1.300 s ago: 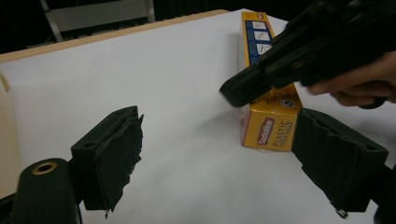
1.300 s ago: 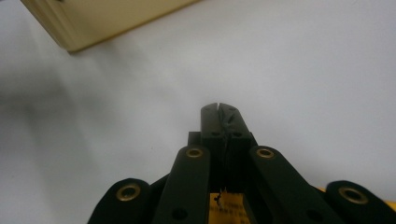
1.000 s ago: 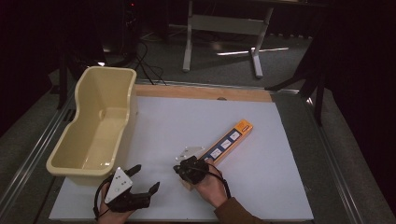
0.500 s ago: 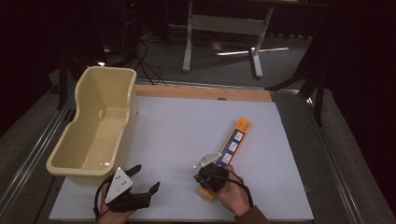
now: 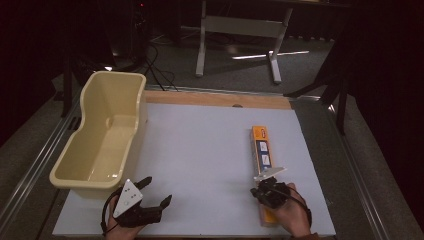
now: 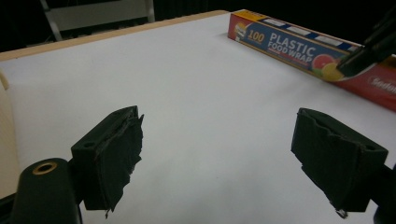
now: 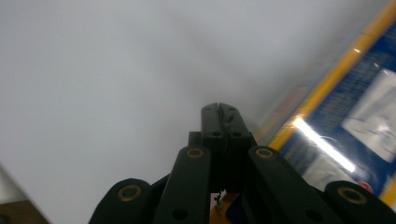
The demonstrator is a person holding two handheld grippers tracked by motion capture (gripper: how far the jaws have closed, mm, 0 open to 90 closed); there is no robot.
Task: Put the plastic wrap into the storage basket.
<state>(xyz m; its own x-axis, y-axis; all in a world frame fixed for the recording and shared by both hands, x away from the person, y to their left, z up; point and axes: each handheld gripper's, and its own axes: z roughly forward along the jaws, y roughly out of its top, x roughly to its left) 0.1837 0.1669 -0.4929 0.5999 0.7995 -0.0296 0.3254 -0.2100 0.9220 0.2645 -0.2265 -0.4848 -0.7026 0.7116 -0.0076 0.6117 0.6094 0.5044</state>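
Note:
A long orange and blue plastic food wrap box (image 5: pixel 263 150) lies on the white table top (image 5: pixel 200 145), right of centre, with its length running almost straight away from me. My right gripper (image 5: pixel 269 181) rests over the box's near half, its jaws shut together with nothing between them. In the right gripper view the shut gripper (image 7: pixel 219 109) points along the left edge of the box (image 7: pixel 345 116). My left gripper (image 5: pixel 156 192) stands open at the front left, holding nothing. In the left gripper view its gripper (image 6: pixel 219 158) is spread over bare table, and the box (image 6: pixel 299 44) lies far right.
A cream plastic tub (image 5: pixel 114 74) stands at the left of the table, just beyond my left gripper. A wooden strip (image 5: pixel 215 98) runs along the table's far edge, and a metal stand (image 5: pixel 240 25) is on the floor behind it.
My right gripper has moved to the right, and the box's near end went with it, so the box swung from slanting to nearly straight. The left gripper kept still.

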